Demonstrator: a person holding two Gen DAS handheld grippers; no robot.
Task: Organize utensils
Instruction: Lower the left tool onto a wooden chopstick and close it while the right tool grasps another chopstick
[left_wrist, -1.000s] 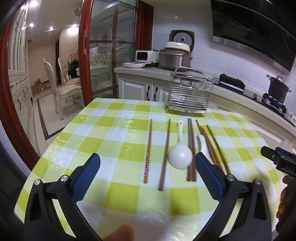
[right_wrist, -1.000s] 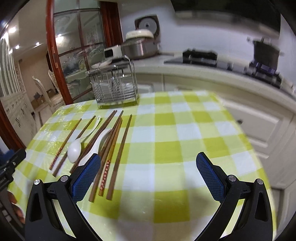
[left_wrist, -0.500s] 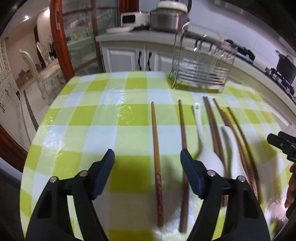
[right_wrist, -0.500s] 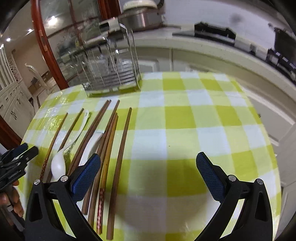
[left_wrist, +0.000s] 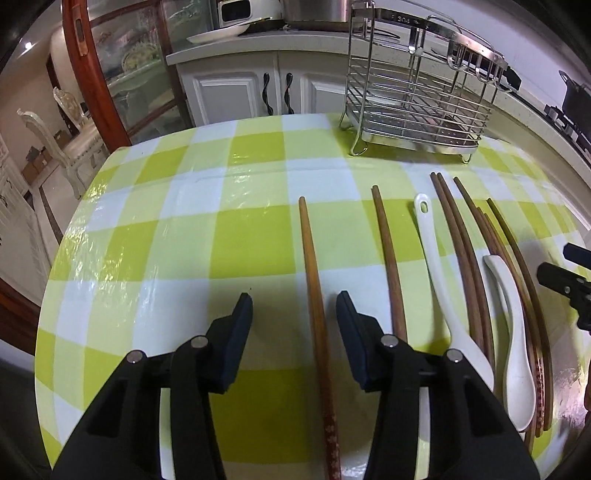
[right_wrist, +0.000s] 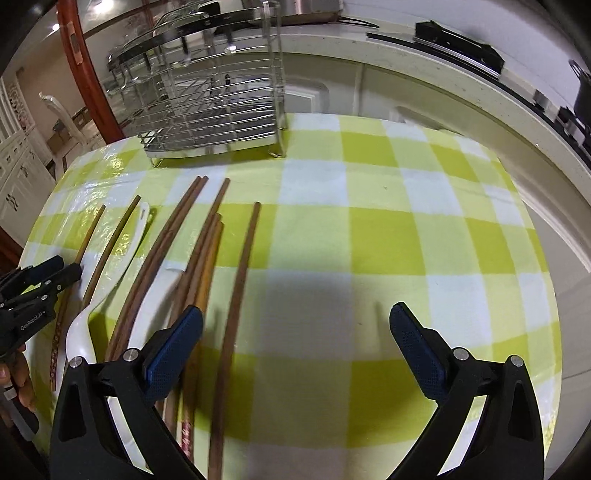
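Left gripper has dropped low and narrowed since a second ago, jaws now straddling, not yet clamping, the leftmost light-brown wooden chopstick: pick imminent. Right gripper hovers wide open over bare green-checked tablecloth. Beyond, the wire steel utensil rack stands empty near the far edge; path unobstructed.

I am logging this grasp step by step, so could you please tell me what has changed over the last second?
The left gripper has come down and forward, its jaws narrowing around the leftmost chopstick without closing on it. The right gripper has also lowered toward the table, jaws wide open. The spoons, other chopsticks and wire rack have not moved.
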